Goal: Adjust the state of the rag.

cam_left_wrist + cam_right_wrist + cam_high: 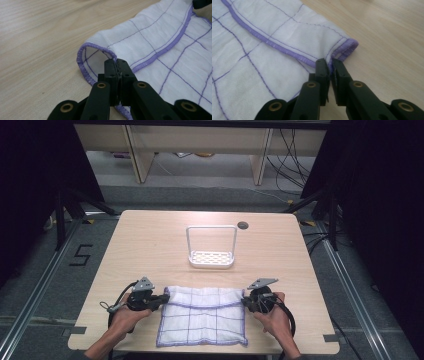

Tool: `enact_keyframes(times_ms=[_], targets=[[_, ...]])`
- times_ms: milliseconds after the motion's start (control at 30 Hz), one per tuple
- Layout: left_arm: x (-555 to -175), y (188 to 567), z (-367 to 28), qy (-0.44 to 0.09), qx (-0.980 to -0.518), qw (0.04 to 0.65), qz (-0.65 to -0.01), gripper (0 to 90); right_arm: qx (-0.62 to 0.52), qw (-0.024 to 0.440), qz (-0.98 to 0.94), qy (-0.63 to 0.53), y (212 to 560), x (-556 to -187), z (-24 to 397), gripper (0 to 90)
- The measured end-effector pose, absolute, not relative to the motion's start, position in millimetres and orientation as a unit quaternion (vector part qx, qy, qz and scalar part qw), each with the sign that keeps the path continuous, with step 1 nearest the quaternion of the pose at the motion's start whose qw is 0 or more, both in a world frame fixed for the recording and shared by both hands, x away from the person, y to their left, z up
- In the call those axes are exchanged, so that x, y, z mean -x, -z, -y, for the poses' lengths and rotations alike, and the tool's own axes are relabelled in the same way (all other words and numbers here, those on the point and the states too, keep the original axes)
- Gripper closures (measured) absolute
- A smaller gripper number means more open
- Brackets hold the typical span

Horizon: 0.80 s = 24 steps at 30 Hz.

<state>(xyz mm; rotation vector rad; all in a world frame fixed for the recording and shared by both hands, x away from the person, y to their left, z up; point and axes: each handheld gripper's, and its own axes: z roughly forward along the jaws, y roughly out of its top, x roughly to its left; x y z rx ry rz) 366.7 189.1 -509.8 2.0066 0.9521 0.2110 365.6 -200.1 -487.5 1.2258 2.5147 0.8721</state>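
Observation:
A white cloth with thin purple grid lines and a purple hem lies on the near half of the wooden table. My left gripper is at the cloth's far left corner, its jaws shut on the hemmed edge. My right gripper is at the far right corner, shut on the cloth's hem too. In the left gripper view the left gripper pinches a curled fold of cloth. The right gripper pinches the cloth beside its corner.
A white wire rack with a perforated base stands upright at the table's middle, beyond the cloth. A round cable hole sits near the far edge. Dark stands and cables surround the table on the floor.

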Motion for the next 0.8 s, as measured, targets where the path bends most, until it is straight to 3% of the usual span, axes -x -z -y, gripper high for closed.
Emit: enact_keyframes(times_ms=[367,800], targets=[[-382,476,-196,-0.085,-0.784,0.481,-0.383,87.7,-0.399,0.132,-0.835,-0.355,451,-382,205,87.6],[-411,416,-203,-0.115,-0.750,0.526,-0.384,87.9,-0.390,0.153,-0.830,-0.368,385,-406,203,87.9]])
